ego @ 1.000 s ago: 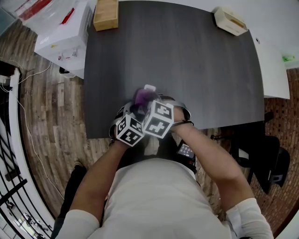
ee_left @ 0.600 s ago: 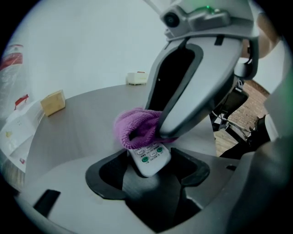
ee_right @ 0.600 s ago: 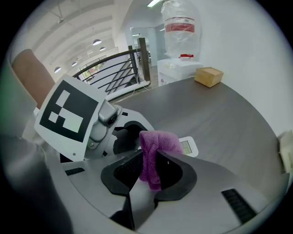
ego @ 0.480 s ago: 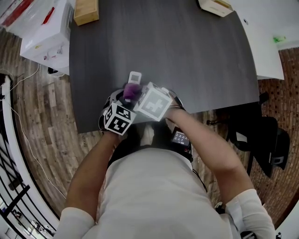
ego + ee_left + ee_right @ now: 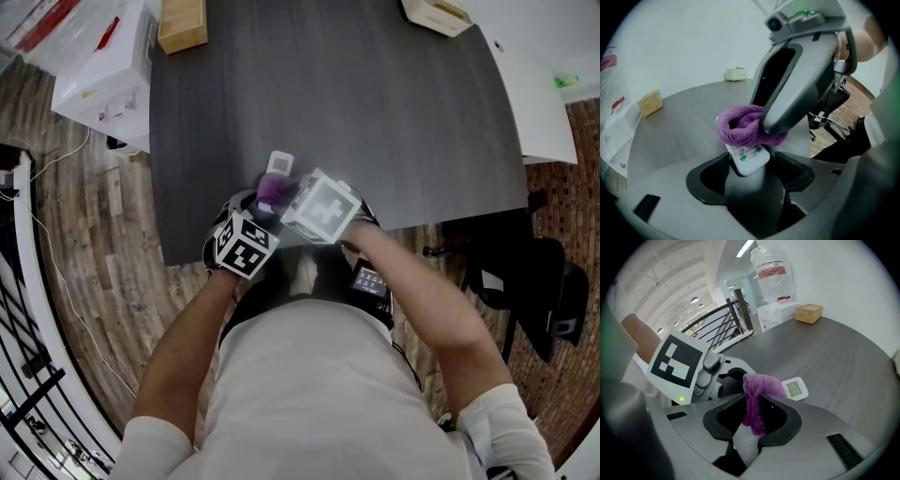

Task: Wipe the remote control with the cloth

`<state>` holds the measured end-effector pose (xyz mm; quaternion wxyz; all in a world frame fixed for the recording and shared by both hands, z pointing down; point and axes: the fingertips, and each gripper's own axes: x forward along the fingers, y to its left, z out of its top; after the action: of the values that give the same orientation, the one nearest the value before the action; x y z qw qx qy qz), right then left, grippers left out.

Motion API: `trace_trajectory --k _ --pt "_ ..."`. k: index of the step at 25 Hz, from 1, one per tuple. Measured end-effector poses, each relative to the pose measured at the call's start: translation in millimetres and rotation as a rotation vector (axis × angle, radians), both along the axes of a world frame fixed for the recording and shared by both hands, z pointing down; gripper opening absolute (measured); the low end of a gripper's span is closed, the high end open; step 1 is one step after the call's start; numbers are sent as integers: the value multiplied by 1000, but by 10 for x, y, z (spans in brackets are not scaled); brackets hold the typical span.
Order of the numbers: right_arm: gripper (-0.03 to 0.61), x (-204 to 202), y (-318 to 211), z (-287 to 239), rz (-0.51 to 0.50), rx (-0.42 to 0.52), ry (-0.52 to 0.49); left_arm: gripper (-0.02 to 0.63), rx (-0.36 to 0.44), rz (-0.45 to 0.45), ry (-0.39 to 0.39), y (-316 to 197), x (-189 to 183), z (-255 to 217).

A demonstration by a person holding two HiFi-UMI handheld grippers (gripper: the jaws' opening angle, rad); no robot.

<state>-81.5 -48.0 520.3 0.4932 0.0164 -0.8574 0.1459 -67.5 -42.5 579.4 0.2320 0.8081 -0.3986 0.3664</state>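
Wood-plank floor (image 5: 103,234) lies all around, with a black railing at the far left edge of the head view. A dark grey table (image 5: 403,122) fills the far half. A white table (image 5: 542,103) touches its right side. A white carton (image 5: 103,70) stands on the floor just beside the table's far left corner.

The person (image 5: 319,394), in a white top, stands at the near edge with both forearms reaching in over the near-left part of the table.

The left gripper (image 5: 750,163) is on the left. Its jaws are set wide and clamp the sides of the near end of the remote control (image 5: 277,166). The right gripper (image 5: 752,411) is just beside it on the right, marker cubes nearly touching. Its jaws are pinched together on the purple cloth (image 5: 740,124), and a fold hangs down between them.

A wooden box (image 5: 183,23) sits at the table's far left corner. A pale wooden tray (image 5: 436,13) sits at the far right edge, well apart from the grippers.

The cloth is bunched in a wad and pressed onto the middle of the remote control, covering most of the button face.

The remote is white and sits over the near-left part of the table, close to the near edge, pointing far. Its far end with the small display pokes out past the cloth. The near end shows green buttons between the left jaws. Cannot tell whether it rests on the table or is lifted.
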Motion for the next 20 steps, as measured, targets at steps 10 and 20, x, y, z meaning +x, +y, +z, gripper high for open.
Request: trace_trajectory --k 10,20 --pt "95 62 197 -77 83 -182 -61 301 -7 44 8 52 10 -1" --pt "95 363 53 -492 296 -329 -283 301 -21 21 132 218 -64 -163"
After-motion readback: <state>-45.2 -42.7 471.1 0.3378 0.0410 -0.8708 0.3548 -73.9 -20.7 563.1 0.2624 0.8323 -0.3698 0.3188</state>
